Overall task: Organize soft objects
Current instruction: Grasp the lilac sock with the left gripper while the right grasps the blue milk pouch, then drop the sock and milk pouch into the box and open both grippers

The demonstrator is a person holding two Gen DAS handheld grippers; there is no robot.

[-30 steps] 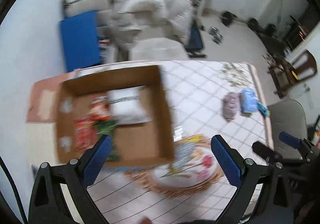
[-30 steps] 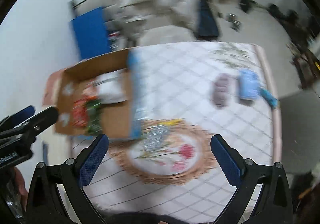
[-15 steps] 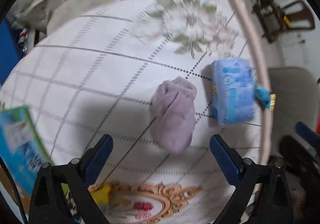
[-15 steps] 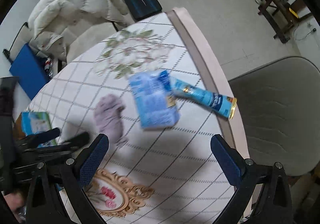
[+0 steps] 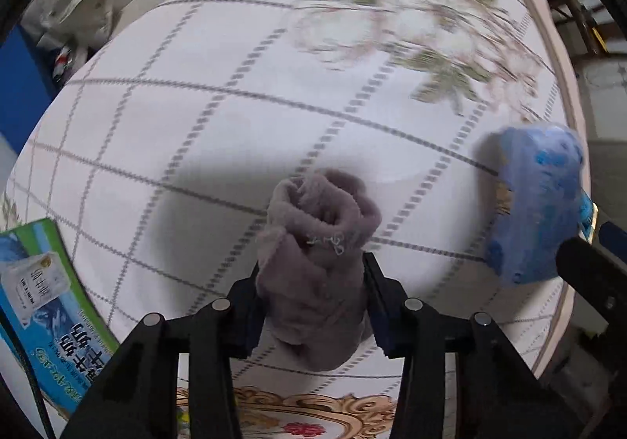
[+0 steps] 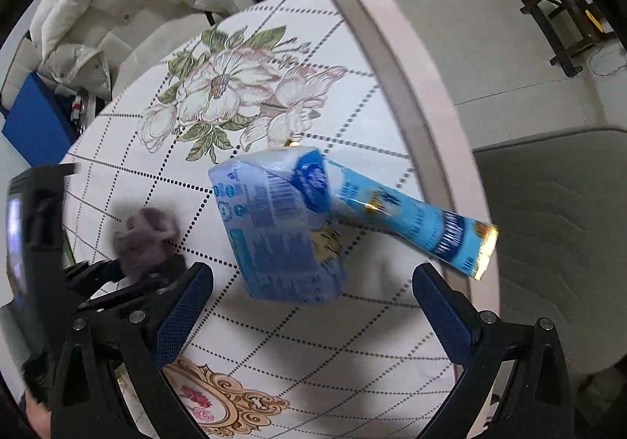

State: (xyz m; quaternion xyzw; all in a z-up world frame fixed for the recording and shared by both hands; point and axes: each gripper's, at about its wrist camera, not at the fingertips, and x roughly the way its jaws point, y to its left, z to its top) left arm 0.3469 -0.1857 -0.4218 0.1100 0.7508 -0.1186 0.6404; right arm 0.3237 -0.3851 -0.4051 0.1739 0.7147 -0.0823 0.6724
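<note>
A rolled mauve sock (image 5: 317, 266) lies on the white checked tablecloth (image 5: 196, 106). My left gripper (image 5: 313, 305) is shut on the sock, its pads pressing both sides; the sock also shows in the right wrist view (image 6: 147, 239). A blue soft tissue pack (image 6: 274, 227) lies to the sock's right, seen at the right edge of the left wrist view (image 5: 537, 204). My right gripper (image 6: 313, 305) is open just in front of the pack, its fingers on either side and apart from it.
A blue tube (image 6: 415, 227) lies behind the pack near the table's pink right edge (image 6: 395, 58). A green-and-blue box (image 5: 43, 305) sits at the left. An ornate placemat (image 6: 219, 396) is at the front. A grey chair (image 6: 556, 227) stands right of the table.
My left gripper moved in and closed on the sock. My right gripper moved closer to the tissue pack and stayed open.
</note>
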